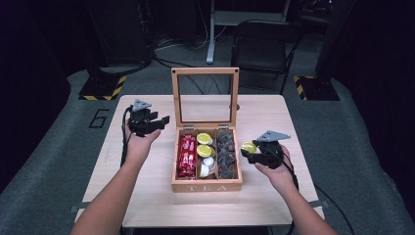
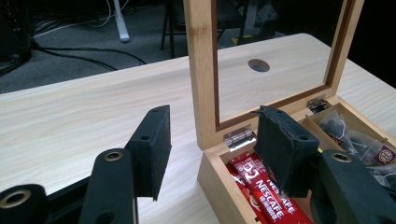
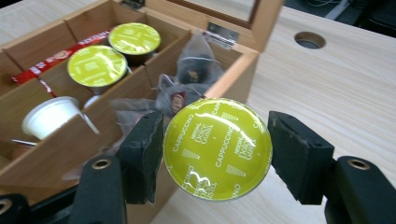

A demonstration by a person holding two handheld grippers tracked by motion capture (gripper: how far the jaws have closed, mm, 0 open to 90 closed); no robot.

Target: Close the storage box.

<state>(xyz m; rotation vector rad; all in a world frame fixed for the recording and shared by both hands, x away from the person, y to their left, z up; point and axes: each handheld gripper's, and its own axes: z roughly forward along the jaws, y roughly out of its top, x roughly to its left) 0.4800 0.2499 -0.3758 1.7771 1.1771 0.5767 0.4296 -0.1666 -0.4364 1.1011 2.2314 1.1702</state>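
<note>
1. Grey carpet, cables and a dark chair (image 1: 262,44) ring the pale wood table (image 1: 147,196) where we work.
2. From above we see the tea box (image 1: 207,186), lid up, at mid-table between our hands.
3. Our right gripper (image 1: 250,152) clamps a green capsule (image 1: 248,147) just right of the box; its own view reads "Cappuccino" on the foil (image 3: 217,147).
4. Our left gripper (image 1: 164,120) hovers left of the lid, jaws parted and empty; its view catches red Nescafé sticks (image 2: 268,200).
</note>
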